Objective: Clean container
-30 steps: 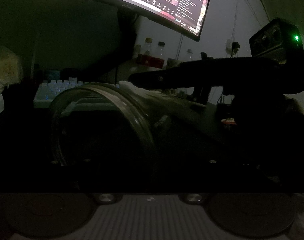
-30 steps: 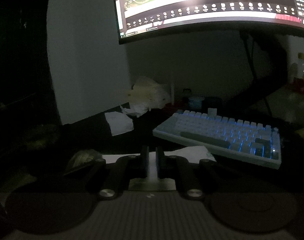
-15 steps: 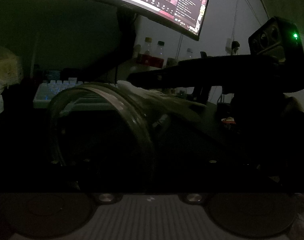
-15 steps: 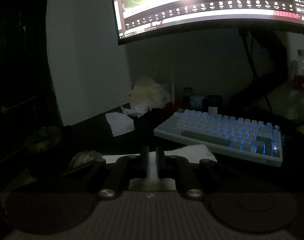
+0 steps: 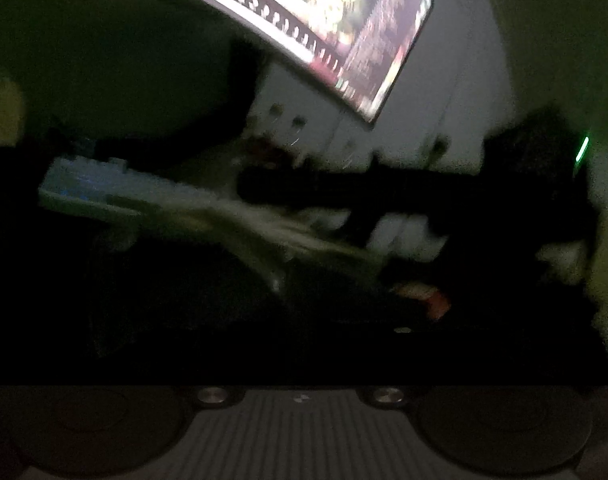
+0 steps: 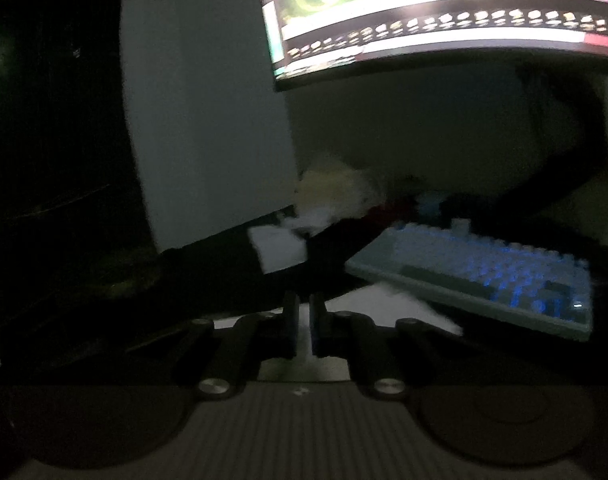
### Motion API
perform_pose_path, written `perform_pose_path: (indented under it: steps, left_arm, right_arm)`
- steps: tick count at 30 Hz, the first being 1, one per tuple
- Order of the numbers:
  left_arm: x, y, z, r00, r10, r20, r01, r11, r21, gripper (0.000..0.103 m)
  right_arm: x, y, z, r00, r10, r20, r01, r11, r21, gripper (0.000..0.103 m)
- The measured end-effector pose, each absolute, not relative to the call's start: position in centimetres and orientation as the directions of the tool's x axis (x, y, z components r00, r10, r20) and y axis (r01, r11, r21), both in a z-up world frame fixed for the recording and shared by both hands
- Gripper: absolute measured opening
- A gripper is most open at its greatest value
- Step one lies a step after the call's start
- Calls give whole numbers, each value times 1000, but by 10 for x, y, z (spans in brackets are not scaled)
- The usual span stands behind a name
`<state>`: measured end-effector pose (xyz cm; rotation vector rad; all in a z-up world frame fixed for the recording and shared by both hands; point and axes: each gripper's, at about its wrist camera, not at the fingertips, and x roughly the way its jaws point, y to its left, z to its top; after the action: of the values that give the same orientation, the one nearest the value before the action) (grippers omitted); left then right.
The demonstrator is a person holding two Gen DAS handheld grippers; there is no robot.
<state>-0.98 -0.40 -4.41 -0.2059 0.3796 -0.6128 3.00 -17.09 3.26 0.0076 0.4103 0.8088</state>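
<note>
Two dark views: right gripper (image 6: 303, 326) nearly pressed together; left gripper's state unclear, apparently blurred.

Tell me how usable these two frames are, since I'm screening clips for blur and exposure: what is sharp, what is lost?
Left wrist view: heavy motion smear, very dark; only the monitor glows, streaked, and the container cannot be made out. Right wrist view: dim too, milder blur; the backlit keyboard and the right gripper, fingers nearly together, are readable, the monitor's screen overexposed.
</note>
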Motion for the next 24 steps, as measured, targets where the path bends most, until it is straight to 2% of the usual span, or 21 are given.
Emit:
perform_pose_path:
  steps: [5,7,8,9,19,24]
  left_arm:
    - [-14,-1,-38,734,-638,-230,559,762,-327,8]
    - [-16,1,-36,727,-655,-208,575,745,-338,24]
    - [-16,-3,-37,734,-640,-228,568,762,-311,42]
    - [-16,-7,-40,743,-618,-256,557,784,-275,52]
    - [-17,-27,-53,761,-535,-366,518,842,-153,52]
    - [-10,-21,-55,772,-523,-361,484,852,-199,55]
  right_arm:
    - [29,-182,38,632,697,-338,-688,706,169,7]
    - [30,-178,36,621,701,-351,-695,700,167,7]
    - [31,-176,33,616,701,-360,-697,698,165,7]
    - [33,-172,30,609,700,-373,-700,696,162,7]
    - [32,-157,16,633,669,-390,-685,719,120,8]
    - [22,-160,22,629,684,-370,-700,705,114,8]
